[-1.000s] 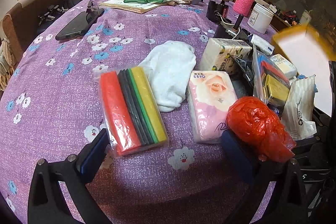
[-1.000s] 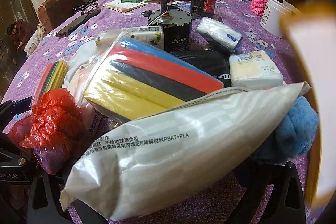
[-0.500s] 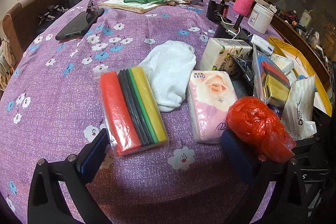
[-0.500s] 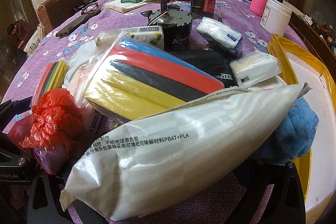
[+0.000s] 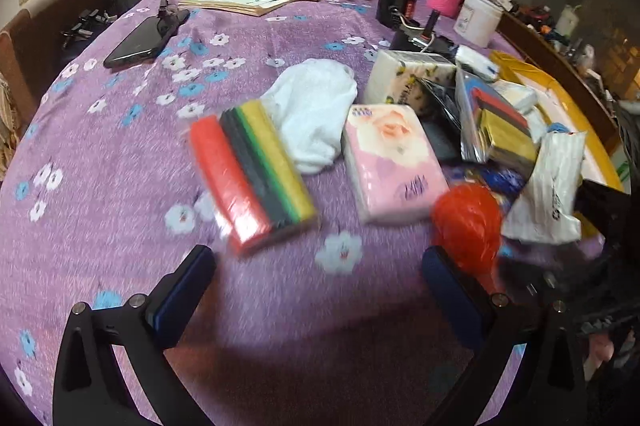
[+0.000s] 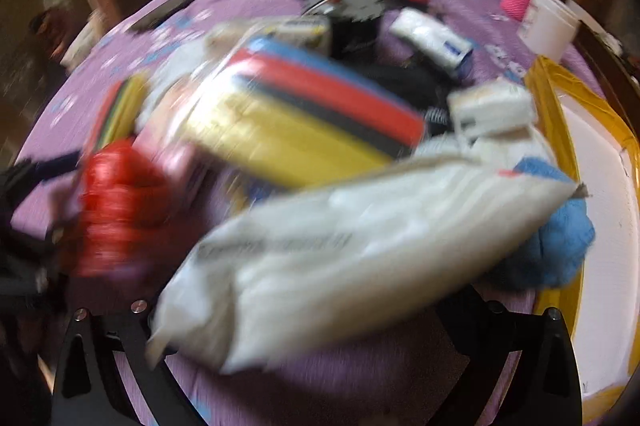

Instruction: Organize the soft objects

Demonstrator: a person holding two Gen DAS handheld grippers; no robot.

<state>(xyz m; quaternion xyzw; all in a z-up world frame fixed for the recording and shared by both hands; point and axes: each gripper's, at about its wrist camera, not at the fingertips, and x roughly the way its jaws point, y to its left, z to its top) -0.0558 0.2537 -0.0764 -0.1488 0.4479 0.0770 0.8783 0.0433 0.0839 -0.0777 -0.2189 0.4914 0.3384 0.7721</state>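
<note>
Left gripper [image 5: 320,278]: jaws spread wide, nothing between them, low over the purple flowered tablecloth [image 5: 120,154]. The red plastic bag [image 5: 468,222] sits just beside its right finger; contact cannot be told.

Right gripper [image 6: 316,310]: finger bases show at the lower corners, and the white plastic pouch [image 6: 360,242] lies across them and hides the tips. Grip state cannot be told; the view is heavily blurred.

Outward from the left gripper: a clear pack of coloured strips [image 5: 250,178], a white cloth [image 5: 314,112] touching its far edge, and a pink tissue pack [image 5: 390,162] beside that. Past the pouch in the right view: a second, larger pack of coloured strips [image 6: 304,114], a blue fluffy item [image 6: 560,230], and small white tissue packs [image 6: 492,106].

A yellow-rimmed tray [image 6: 560,114] stands at the table's right edge. A small white pack lies against its rim; whether it is inside cannot be told.

Progress, judged: early. Nearly all soft items lie loose on the cloth, unsorted. Most of the gathering remains.
</note>
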